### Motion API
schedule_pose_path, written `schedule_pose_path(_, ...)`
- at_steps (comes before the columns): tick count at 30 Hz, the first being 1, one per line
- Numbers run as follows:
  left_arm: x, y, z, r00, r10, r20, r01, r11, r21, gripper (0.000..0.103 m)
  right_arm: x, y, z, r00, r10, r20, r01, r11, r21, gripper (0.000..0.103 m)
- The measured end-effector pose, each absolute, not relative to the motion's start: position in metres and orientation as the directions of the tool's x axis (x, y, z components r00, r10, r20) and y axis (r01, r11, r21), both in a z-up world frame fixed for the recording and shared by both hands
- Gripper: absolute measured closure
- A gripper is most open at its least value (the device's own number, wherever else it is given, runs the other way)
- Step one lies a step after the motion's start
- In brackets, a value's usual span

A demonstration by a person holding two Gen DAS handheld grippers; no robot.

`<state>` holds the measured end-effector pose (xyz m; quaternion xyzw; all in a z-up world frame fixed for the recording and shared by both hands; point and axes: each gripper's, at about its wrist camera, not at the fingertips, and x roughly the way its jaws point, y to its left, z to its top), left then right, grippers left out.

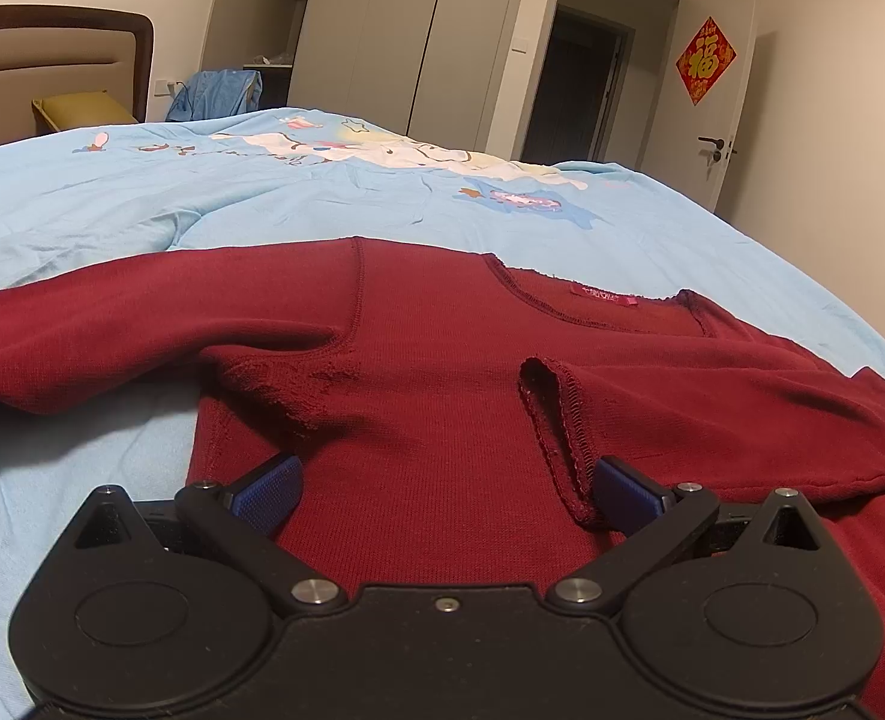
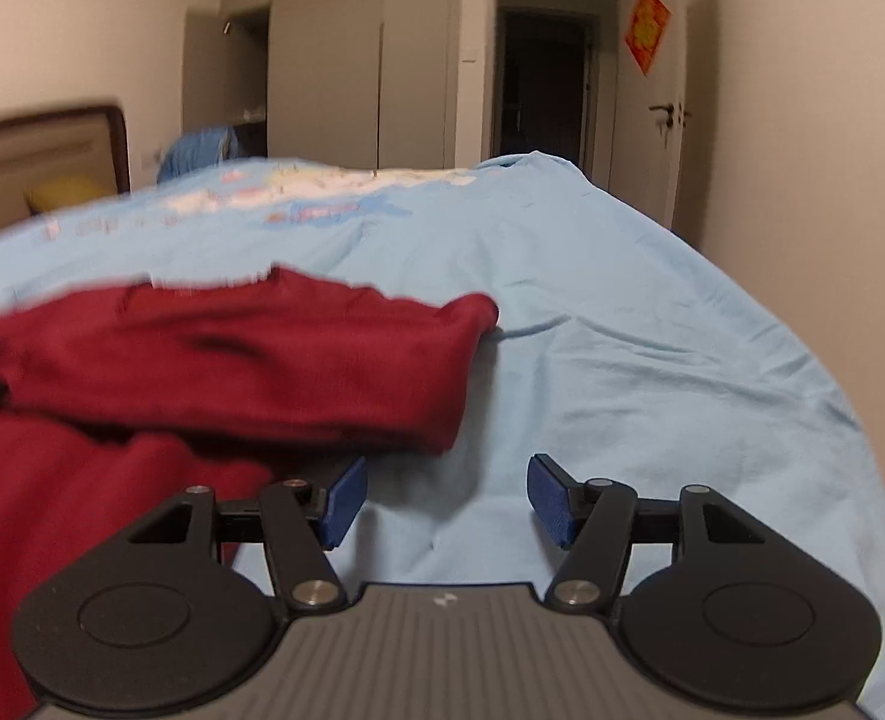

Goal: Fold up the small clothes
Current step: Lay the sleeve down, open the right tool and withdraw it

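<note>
A dark red top (image 1: 430, 372) lies spread across the middle of the light blue bed (image 1: 262, 204), its right sleeve folded inward. Left tongs (image 1: 445, 492) gape above its body; right tongs (image 2: 447, 501) hang apart over bare sheet at lower centre

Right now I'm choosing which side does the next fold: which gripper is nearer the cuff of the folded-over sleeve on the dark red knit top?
Left. The left gripper is open over the dark red knit top, its fingers beside the sleeve cuff. The right gripper is open over the light blue bedsheet.
</note>
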<state>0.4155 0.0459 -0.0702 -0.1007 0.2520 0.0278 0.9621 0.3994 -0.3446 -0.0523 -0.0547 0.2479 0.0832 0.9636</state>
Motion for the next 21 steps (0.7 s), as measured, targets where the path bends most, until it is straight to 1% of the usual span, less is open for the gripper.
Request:
schedule_pose_path(1,0.416,0.046,-0.070,0.870,0.004,-0.494,-0.105,0.979,-0.177,0.000,0.401,-0.336,-0.057,0.865,0.110,-0.489,-0.186,0.977,-0.108,0.041)
schedule_pose_path(2,0.416,0.045,-0.070,0.869,0.006,-0.495,-0.106,0.979,-0.175,0.000,0.403,-0.328,-0.059,0.873,0.092,-0.479,-0.180,0.974,-0.140,0.046)
schedule_pose_path(5,0.416,0.045,-0.070,0.870,0.004,-0.493,-0.105,0.978,-0.178,0.000,0.409,-0.313,-0.058,0.903,0.045,-0.427,-0.129,0.977,-0.170,0.056)
schedule_pose_path(7,0.417,0.045,-0.070,0.870,0.003,-0.493,-0.105,0.978,-0.179,0.000,0.414,-0.313,-0.057,0.911,0.027,-0.412,-0.092,0.986,-0.137,0.071)
schedule_pose_path(8,0.417,0.045,-0.070,0.870,0.003,-0.493,-0.105,0.978,-0.179,0.000,0.415,-0.315,-0.057,0.911,0.022,-0.412,-0.078,0.990,-0.119,0.087)
schedule_pose_path(9,0.417,0.045,-0.070,0.870,0.003,-0.493,-0.105,0.978,-0.180,0.000,0.416,-0.318,-0.057,0.911,0.016,-0.411,-0.065,0.992,-0.107,0.091)
schedule_pose_path(11,0.417,0.044,-0.070,0.870,0.003,-0.493,-0.105,0.978,-0.180,0.000,0.413,-0.323,-0.057,0.916,0.015,-0.401,-0.055,0.995,-0.088,0.094)
schedule_pose_path(13,0.417,0.044,-0.070,0.870,0.003,-0.493,-0.105,0.978,-0.179,0.000,0.410,-0.326,-0.058,0.917,0.008,-0.399,-0.045,0.995,-0.085,0.095)
schedule_pose_path(17,0.417,0.045,-0.070,0.870,0.003,-0.493,-0.105,0.978,-0.179,0.000,0.413,-0.327,-0.062,0.903,0.009,-0.429,-0.050,0.995,-0.086,0.095)
schedule_pose_path(19,0.417,0.045,-0.070,0.870,0.003,-0.493,-0.105,0.978,-0.179,0.000,0.413,-0.328,-0.060,0.897,0.029,-0.440,-0.068,0.995,-0.072,0.095)
schedule_pose_path(21,0.417,0.045,-0.070,0.870,0.003,-0.493,-0.105,0.978,-0.180,0.000,0.411,-0.328,-0.058,0.893,0.045,-0.448,-0.083,0.995,-0.064,0.091)
